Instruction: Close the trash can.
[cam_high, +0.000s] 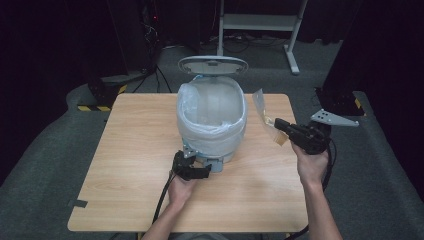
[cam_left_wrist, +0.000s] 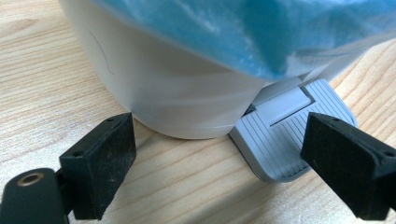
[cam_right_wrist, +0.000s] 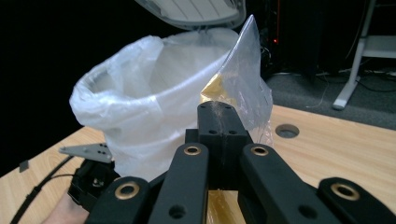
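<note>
1. Lid (cam_high: 213, 64) up on the lined bin (cam_high: 212, 117); the left gripper (cam_left_wrist: 219, 163), jaws spread, presses the pedal (cam_left_wrist: 285, 140).
2. The right gripper (cam_high: 276, 123) pinches a wrapper (cam_high: 262, 107) beside the rim, apparently not yet dropped in.

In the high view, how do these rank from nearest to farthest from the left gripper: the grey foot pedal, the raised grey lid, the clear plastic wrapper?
1. Grey foot pedal, right beside the left gripper, at the white bin's front base.
2. Clear plastic wrapper, off to the right, clamped by the right gripper.
3. Raised grey lid, behind the bin.
</note>
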